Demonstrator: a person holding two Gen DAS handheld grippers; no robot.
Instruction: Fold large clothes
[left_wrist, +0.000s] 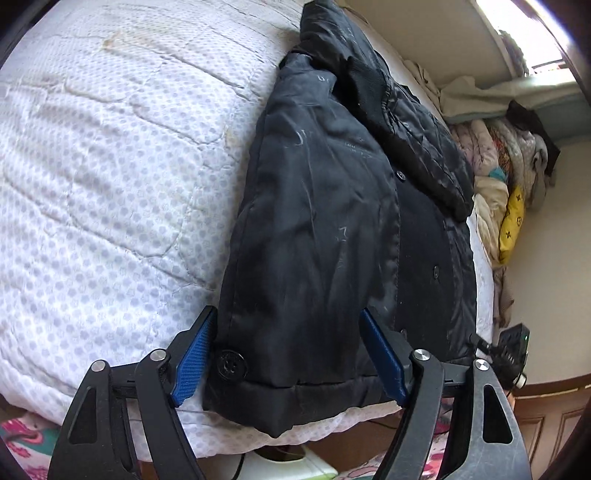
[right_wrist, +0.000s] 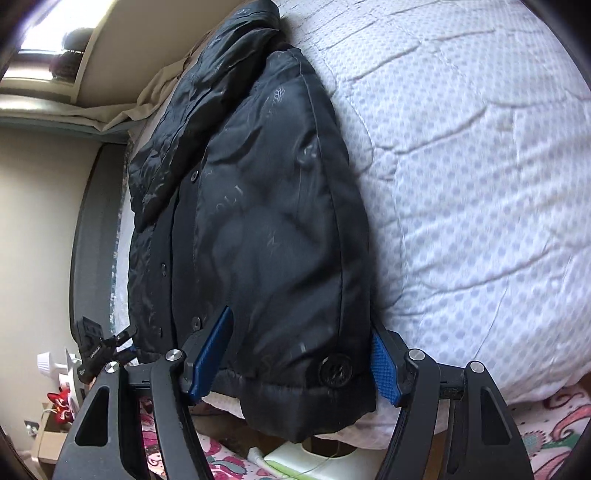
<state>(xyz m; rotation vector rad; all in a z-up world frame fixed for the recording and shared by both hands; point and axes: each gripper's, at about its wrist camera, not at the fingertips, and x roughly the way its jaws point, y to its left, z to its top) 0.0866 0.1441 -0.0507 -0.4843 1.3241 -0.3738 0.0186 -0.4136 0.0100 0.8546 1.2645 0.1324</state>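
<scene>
Black padded jacket (left_wrist: 325, 229) lies partly folded at the bed's (left_wrist: 110, 184) near edge, hem overhanging. Left gripper (left_wrist: 286, 358) and right gripper (right_wrist: 303, 360) both spread, straddling hem corners, pinching nothing. Risk: slick fabric slips on closing, jacket slides off.

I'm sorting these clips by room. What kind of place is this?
Most likely a bedroom: a black jacket lies on a bed's white quilt, with piled bedding against the wall.

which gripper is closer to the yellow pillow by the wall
Left. The yellow pillow lies past the jacket on the left gripper's side; the right gripper works the jacket's opposite edge, pillow out of its view.
</scene>
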